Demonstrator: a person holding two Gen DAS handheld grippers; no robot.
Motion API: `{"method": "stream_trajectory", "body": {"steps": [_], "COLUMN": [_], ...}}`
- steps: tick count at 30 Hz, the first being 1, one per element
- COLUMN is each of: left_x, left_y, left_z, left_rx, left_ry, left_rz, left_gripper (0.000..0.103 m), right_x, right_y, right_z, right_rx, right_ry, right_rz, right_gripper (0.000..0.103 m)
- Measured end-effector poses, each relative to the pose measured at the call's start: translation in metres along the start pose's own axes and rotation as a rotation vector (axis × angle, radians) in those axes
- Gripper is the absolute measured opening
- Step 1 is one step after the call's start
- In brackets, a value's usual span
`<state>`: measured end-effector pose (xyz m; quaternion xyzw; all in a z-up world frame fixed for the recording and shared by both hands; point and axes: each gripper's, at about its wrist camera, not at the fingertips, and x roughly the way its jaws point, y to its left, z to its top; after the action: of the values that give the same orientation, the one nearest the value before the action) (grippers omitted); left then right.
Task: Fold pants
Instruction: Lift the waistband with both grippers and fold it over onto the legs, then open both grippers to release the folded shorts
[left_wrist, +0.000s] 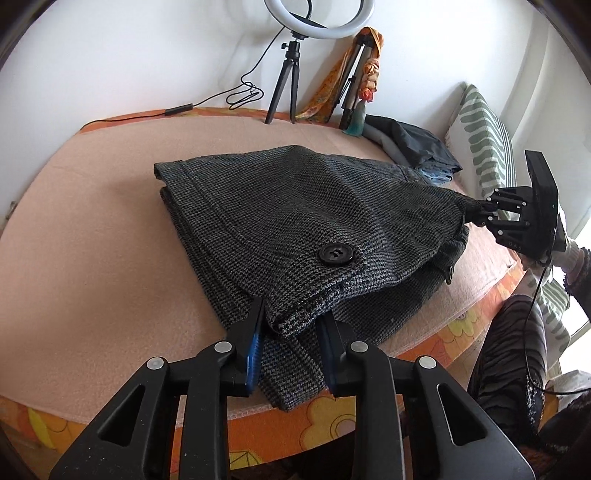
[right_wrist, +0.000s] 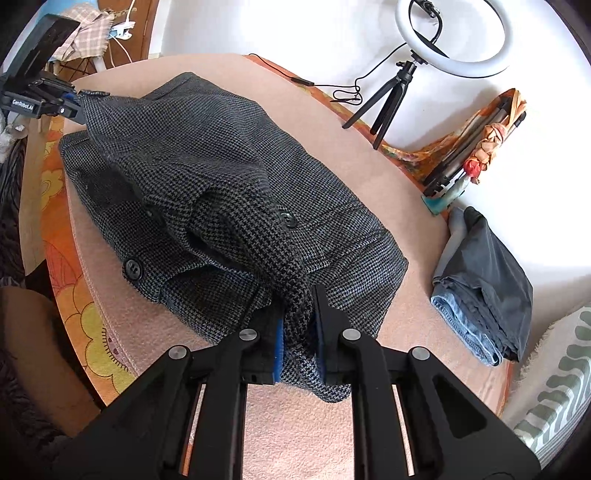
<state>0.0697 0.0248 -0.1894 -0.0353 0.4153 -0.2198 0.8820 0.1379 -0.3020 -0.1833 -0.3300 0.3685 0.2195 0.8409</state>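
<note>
Nearly done: the pants (left_wrist: 280, 221) lie folded over on the surface (left_wrist: 92, 229); left hand-held gripper (left_wrist: 291, 332) stands slightly spread around the waistband, right hand-held gripper (right_wrist: 297, 325) pinches it.

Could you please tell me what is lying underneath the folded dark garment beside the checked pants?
A folded pair of blue jeans shows under the dark garment, with a grey layer along its edge. Anything deeper in the stack is covered.

Bare pink blanket (left_wrist: 74, 221) left of the pants (left_wrist: 295, 206) — ring-light tripod (left_wrist: 284, 85) and folded clothes (right_wrist: 484, 280) behind.
</note>
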Motion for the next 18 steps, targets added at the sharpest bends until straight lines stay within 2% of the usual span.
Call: {"method": "stream_trajectory", "body": {"steps": [2, 4, 6, 9, 10, 12, 15, 18], "left_x": [-0.003, -0.006, -0.011, -0.014, -0.012, -0.006, 0.005, 0.017], "left_y": [-0.002, -0.004, -0.009, -0.020, -0.024, -0.029, -0.042, -0.052], "left_z": [-0.004, -0.006, -0.008, -0.008, -0.008, -0.007, -0.006, -0.006], "left_rx": [0.019, 0.045, 0.100, 0.221, 0.260, 0.313, 0.405, 0.504], "left_ry": [0.012, 0.026, 0.022, 0.016, 0.021, 0.042, 0.077, 0.106], "left_rz": [0.014, 0.041, 0.081, 0.150, 0.158, 0.146, 0.129, 0.162], "left_gripper": [0.030, 0.037, 0.045, 0.049, 0.050, 0.050, 0.050, 0.050], "right_x": [-0.005, -0.011, -0.019, -0.035, -0.039, -0.040, -0.026, -0.005], "right_y": [-0.001, -0.003, -0.006, -0.017, -0.023, -0.035, -0.052, -0.062], "right_z": [-0.002, -0.006, -0.012, -0.026, -0.032, -0.044, -0.062, -0.074], "right_rx": [0.048, 0.108, 0.176, 0.369, 0.466, 0.665, 0.936, 1.127], "right_ry": [0.007, 0.025, 0.035, 0.040, 0.033, 0.025, 0.053, 0.055], "right_rz": [-0.005, -0.007, -0.007, 0.024, 0.067, 0.171, 0.276, 0.361], "right_gripper": [0.018, 0.034, 0.042, 0.065, 0.072, 0.076, 0.077, 0.077]}}
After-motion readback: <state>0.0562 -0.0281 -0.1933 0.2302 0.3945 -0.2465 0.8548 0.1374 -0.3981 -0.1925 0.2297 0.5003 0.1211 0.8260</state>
